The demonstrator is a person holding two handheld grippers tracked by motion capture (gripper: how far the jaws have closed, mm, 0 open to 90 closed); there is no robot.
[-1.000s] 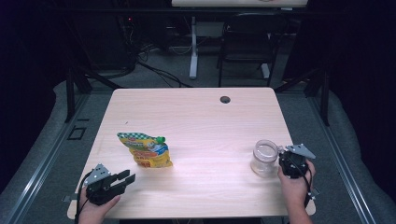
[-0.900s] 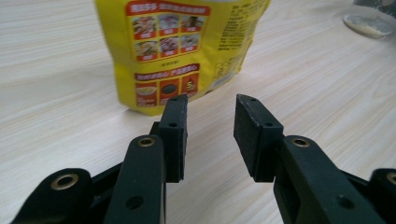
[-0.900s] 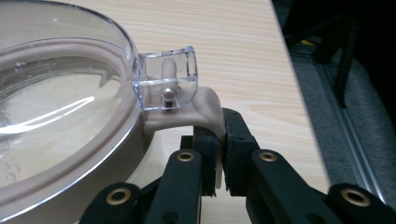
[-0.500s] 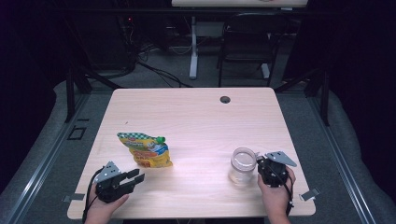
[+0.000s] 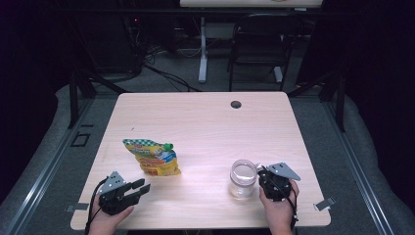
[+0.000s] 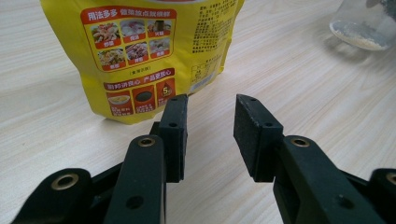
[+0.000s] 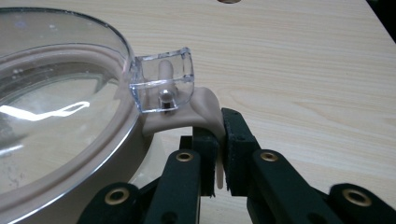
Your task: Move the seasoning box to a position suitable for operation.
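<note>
The yellow pouch (image 6: 140, 56) fills the upper left of my left gripper view, and I can read a red panel of small food photos with Chinese characters above and below them, plus fine print too small to make out. In the high view the pouch (image 5: 152, 157) lies flat at lower left of centre on the table (image 5: 205, 122), with a green cap at its right corner.

The glass jar (image 5: 243, 177) stands at lower right of centre in the high view. A small dark round hole (image 5: 236, 104) sits near the table's far edge, and a chair (image 5: 258, 44) stands beyond it at the top of the frame. Nothing lies between the pouch and the jar.

My left gripper (image 6: 210, 119) has its jaws spread apart, holding nothing, pointed at the pouch's lower edge and just short of it. My right gripper (image 7: 218, 140) has its jaws pressed onto the beige rubber tab (image 7: 205, 109) of the jar's lid (image 7: 56, 102), just below the clear plastic latch (image 7: 163, 84).
</note>
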